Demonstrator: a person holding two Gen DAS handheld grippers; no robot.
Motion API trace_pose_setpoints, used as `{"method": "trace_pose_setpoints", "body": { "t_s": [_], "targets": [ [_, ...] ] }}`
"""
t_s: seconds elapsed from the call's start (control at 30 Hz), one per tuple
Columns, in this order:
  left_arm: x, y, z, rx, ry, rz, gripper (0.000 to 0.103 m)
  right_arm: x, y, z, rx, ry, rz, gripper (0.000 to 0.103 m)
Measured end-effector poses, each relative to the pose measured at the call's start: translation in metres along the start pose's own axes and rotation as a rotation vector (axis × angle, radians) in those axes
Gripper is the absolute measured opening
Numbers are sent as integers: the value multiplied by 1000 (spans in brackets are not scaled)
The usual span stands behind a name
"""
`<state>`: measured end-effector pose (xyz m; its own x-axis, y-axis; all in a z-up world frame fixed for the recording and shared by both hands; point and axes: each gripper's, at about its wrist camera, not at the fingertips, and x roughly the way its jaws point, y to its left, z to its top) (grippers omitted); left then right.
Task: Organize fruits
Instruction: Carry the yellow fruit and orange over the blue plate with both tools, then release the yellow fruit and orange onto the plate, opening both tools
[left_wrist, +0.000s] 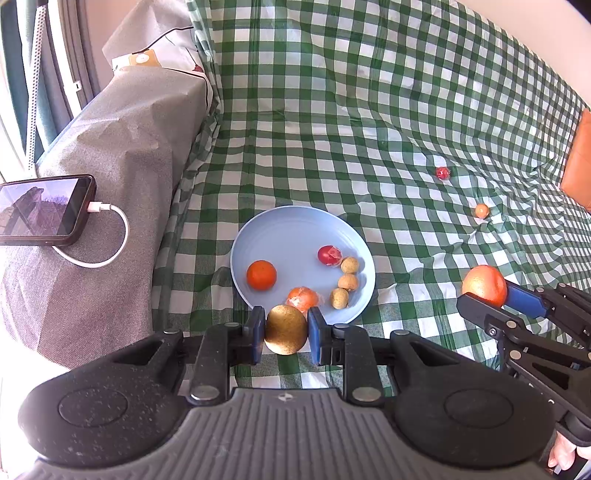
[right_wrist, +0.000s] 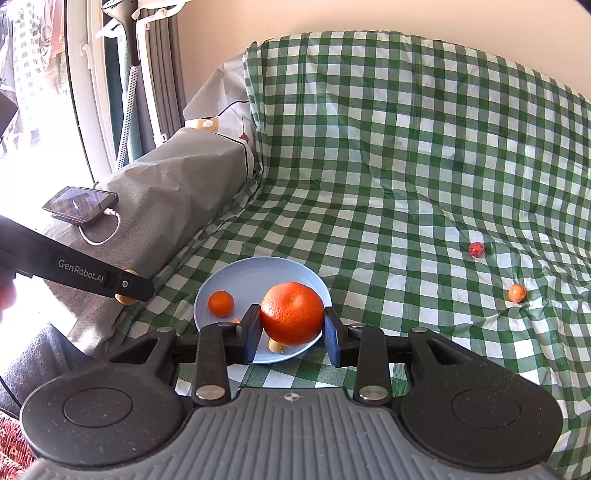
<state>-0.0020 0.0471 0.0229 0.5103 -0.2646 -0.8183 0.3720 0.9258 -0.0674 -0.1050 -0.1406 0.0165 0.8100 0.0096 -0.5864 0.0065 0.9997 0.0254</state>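
Left gripper (left_wrist: 286, 334) clamps a golden-brown fruit (left_wrist: 286, 328) (perhaps a kiwi); right gripper (right_wrist: 291, 328) clamps an orange (right_wrist: 291, 313).

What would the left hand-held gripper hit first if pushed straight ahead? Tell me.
Probably the blue plate: the left hand-held gripper, shut on a brown fruit, points at its near rim, by the peeled orange. Depth is unclear.

A green-and-white checked cloth (left_wrist: 369, 110) covers the sofa. The plate (left_wrist: 295, 229) is pale blue. On it lie a bright orange mandarin (left_wrist: 261, 274), a red fruit (left_wrist: 328, 254) and three tan-brown small round fruits (left_wrist: 349, 282). The left gripper (left_wrist: 286, 329), black with blue pads, carries a golden-brown fruit (left_wrist: 286, 334). The right gripper's (right_wrist: 291, 325) orange (right_wrist: 291, 313) is deep orange. The armrest (left_wrist: 122, 147) looks grey, the phone (left_wrist: 44, 210) black, perhaps dark brown, its cable (left_wrist: 110, 236) white.
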Motion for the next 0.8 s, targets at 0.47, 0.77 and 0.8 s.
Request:
{"method": "trace_pose_setpoints", "body": {
  "t_s": [0.47,0.77,0.8],
  "targets": [
    [25,4,10,6,21,25,27,16,2,0,-10,28,12,37],
    [102,-1,30,72,83,58,27,94,9,-5,-36,131,28,37],
    [110,-2,32,78,88,61,27,104,9,-5,-41,144,27,37]
  ]
}}
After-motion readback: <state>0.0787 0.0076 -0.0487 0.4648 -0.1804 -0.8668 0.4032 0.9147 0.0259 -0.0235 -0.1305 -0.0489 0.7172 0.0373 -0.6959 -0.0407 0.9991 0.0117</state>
